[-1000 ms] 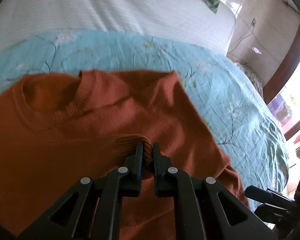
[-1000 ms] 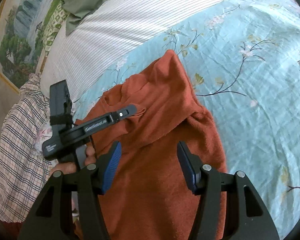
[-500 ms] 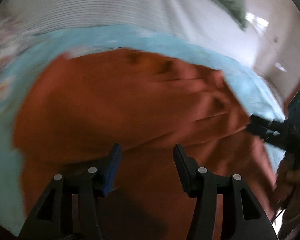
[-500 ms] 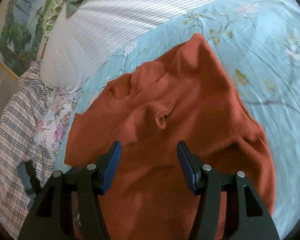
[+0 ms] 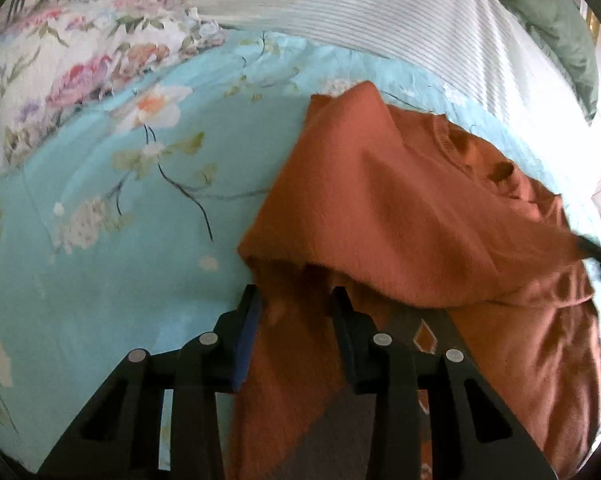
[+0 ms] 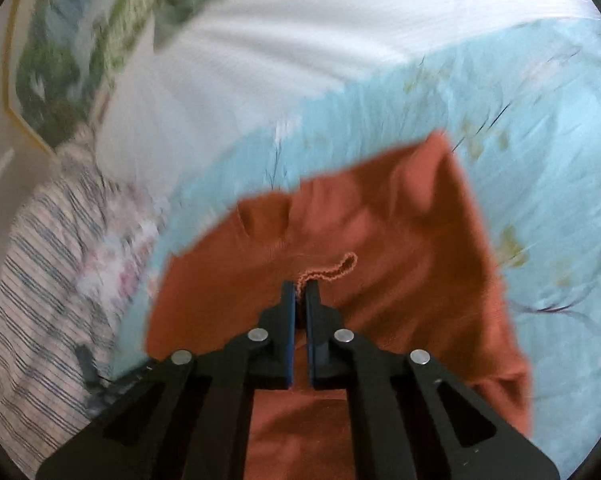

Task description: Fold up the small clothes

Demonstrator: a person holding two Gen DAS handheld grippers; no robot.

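A small rust-orange sweater (image 5: 412, 216) lies on the light blue floral bedsheet (image 5: 112, 184), with one sleeve folded across its body. My left gripper (image 5: 296, 300) is open over the sweater's left edge, its fingers straddling the fabric under the folded sleeve. In the right wrist view the sweater (image 6: 400, 240) is blurred by motion. My right gripper (image 6: 299, 292) is shut on the ribbed sleeve cuff (image 6: 332, 270), which curls out beyond the fingertips. The right gripper's tip shows dark at the right edge of the left wrist view (image 5: 600, 250).
A white striped pillow (image 5: 380, 12) and a green cloth (image 5: 556, 16) lie behind the sweater. A floral pillow (image 5: 80, 64) is at the left. A checked blanket (image 6: 40, 280) and a framed picture (image 6: 52, 60) are at the left of the right wrist view.
My left gripper let go of the cuff, opened and moved to the sweater's left edge. My right gripper moved in and shut on the cuff.
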